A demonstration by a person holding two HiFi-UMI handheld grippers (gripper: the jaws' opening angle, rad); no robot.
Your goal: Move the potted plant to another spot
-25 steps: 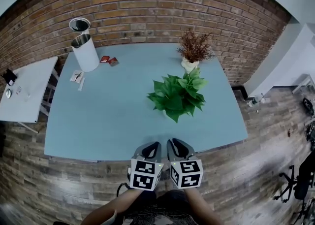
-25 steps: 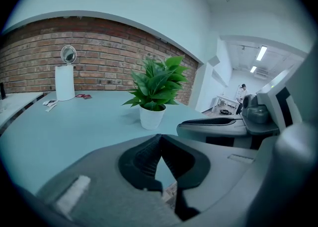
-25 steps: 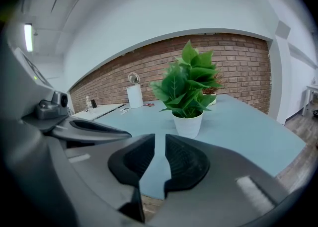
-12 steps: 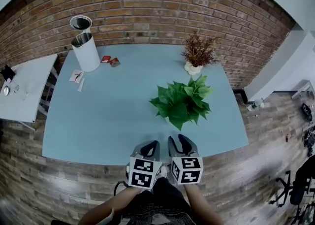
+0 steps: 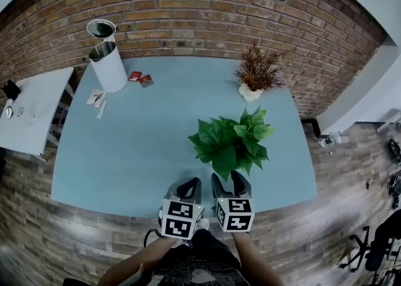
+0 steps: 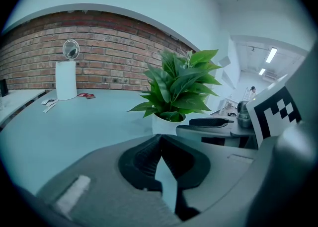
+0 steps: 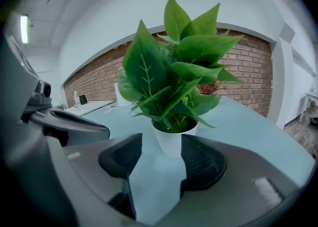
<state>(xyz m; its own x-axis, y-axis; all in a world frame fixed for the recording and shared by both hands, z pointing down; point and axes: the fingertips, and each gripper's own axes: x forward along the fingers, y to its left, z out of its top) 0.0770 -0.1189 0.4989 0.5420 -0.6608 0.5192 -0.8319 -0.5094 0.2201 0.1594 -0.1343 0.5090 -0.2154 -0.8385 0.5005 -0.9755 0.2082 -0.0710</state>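
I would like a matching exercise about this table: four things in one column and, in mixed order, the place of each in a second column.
Things:
1. green plant
2. dried brown plant
3. white bin
4. red packets

Places, as the head view shows them:
A. far left corner
B. nearest the front edge
C. far right corner
D. just right of the white bin

Pairs: 1-B, 2-C, 3-A, 4-D

No legible text, labels or numbers anywhere.

White bin [image 5: 108, 66] — dried plant [image 5: 258, 72]
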